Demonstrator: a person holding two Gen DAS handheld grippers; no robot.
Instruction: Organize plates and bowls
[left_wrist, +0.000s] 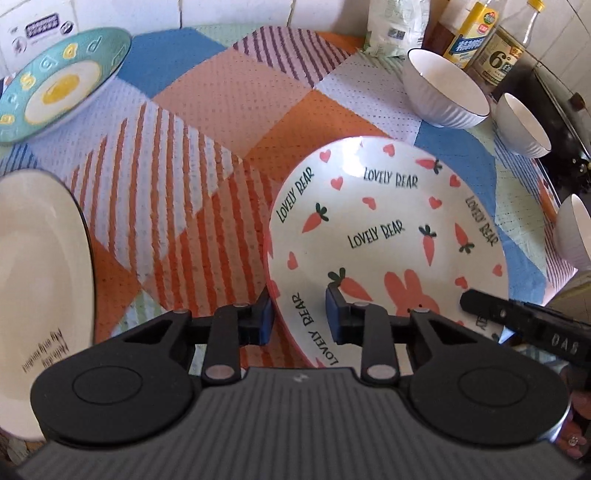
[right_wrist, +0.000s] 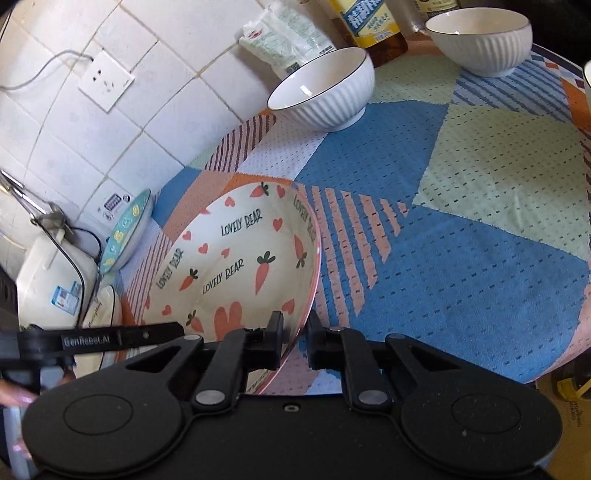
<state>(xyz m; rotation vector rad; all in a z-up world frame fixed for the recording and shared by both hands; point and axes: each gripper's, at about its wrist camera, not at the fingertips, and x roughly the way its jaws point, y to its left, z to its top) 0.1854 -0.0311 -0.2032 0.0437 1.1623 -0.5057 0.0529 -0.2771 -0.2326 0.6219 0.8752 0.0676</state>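
Observation:
A white plate with pink carrots, hearts and "LOVELY BEAR" lettering (left_wrist: 384, 236) (right_wrist: 236, 258) lies on the patchwork tablecloth (left_wrist: 207, 155). My left gripper (left_wrist: 299, 317) is shut on its near left rim, one blue pad outside and one inside. My right gripper (right_wrist: 295, 341) is shut on the opposite rim, which runs up between its black pads. One of the right gripper's fingers (left_wrist: 491, 306) shows at the plate's right edge in the left wrist view. In the right wrist view, one of the left gripper's fingers (right_wrist: 110, 338) reaches in from the left.
A teal plate with an egg pattern (left_wrist: 59, 85) (right_wrist: 127, 232) and a plain white plate (left_wrist: 37, 295) (right_wrist: 105, 314) lie to the left. Three ribbed white bowls (left_wrist: 443, 88) (left_wrist: 521, 125) (left_wrist: 574, 232) stand to the right, with bottles (left_wrist: 476, 33) and a bag (left_wrist: 395, 26) behind. A white appliance (right_wrist: 51, 280) stands by the tiled wall.

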